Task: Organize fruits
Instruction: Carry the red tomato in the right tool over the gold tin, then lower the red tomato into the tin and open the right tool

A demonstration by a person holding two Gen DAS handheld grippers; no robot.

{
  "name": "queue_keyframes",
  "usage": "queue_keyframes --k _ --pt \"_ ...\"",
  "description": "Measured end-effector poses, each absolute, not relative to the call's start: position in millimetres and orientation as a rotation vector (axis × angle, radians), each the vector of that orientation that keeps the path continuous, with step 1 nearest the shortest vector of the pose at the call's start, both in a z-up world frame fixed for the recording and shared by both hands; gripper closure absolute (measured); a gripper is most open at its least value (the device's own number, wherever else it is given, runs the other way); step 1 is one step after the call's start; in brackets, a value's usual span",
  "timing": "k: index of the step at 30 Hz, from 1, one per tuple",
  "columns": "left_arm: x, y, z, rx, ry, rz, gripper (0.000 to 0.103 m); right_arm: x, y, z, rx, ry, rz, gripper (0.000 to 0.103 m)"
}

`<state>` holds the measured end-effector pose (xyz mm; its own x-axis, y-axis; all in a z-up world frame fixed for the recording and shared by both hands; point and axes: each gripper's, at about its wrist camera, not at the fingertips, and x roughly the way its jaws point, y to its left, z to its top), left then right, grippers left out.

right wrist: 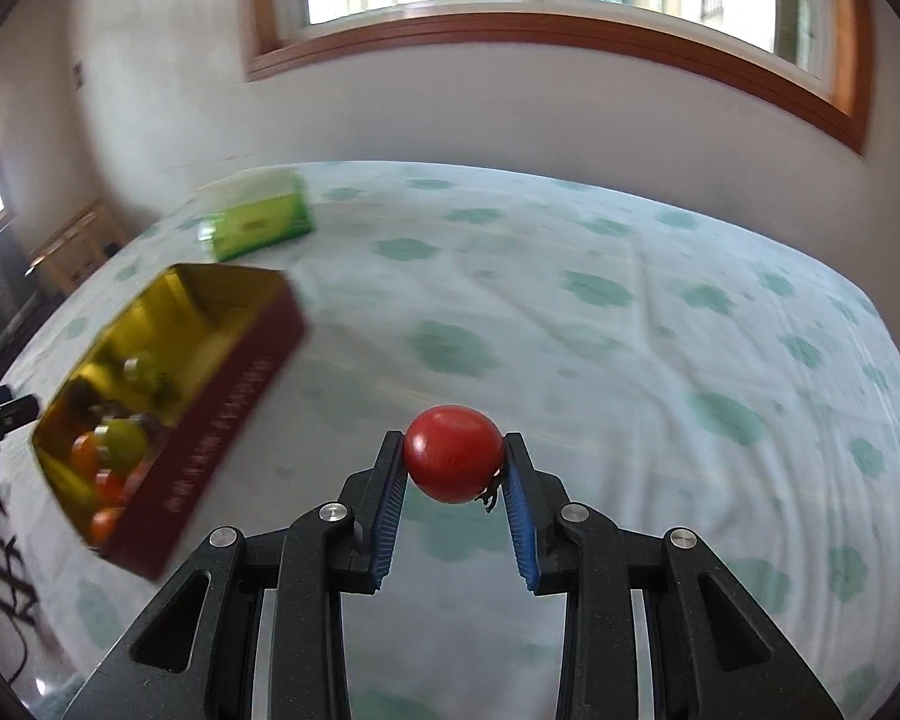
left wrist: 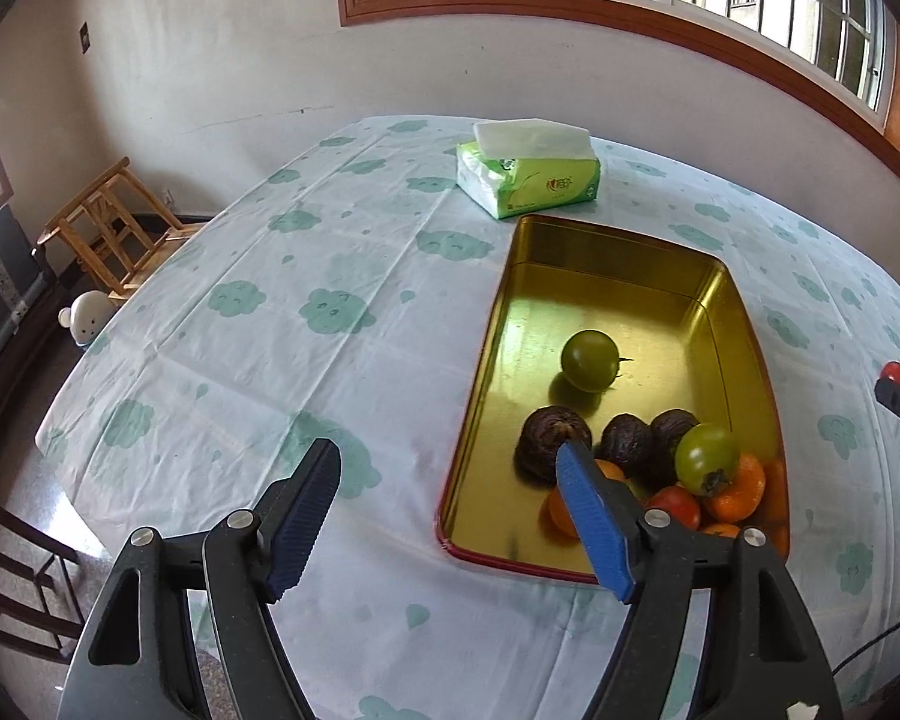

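Right hand-held gripper clasps a red fruit, lower centre, the fruit-laden tin at left awaiting it; left hand-held gripper gapes empty.

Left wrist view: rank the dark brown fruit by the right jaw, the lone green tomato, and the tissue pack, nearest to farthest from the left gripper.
From the left gripper, jaws open:
1. Dark brown fruit, in the gold tin, right at the right jaw's tip.
2. Lone green tomato, mid-tin, farther in.
3. Tissue pack, on the tablecloth beyond the tin's far end.
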<state>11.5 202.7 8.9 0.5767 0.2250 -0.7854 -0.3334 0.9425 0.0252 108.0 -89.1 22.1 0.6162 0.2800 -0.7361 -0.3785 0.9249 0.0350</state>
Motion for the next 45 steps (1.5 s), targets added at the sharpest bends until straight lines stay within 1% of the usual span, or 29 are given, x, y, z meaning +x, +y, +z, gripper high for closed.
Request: queue_keyframes --k 7,15,28,45 --pt "4 217 7 -0.137 0.905 0.361 0.03 78 5 29 -0.206 0.817 0.601 0.07" --pt "-3 232 4 -0.145 0.909 0.385 0.03 59 68 24 -0.271 0.817 0.702 0.07" --pt "-16 259 3 -0.185 0.904 0.413 0.029 68 105 2 -0.304 0.869 0.703 0.07" --pt "-25 272 -1 -0.222 0.914 0.407 0.029 61 130 -12 -0.38 0.869 0.667 0.07"
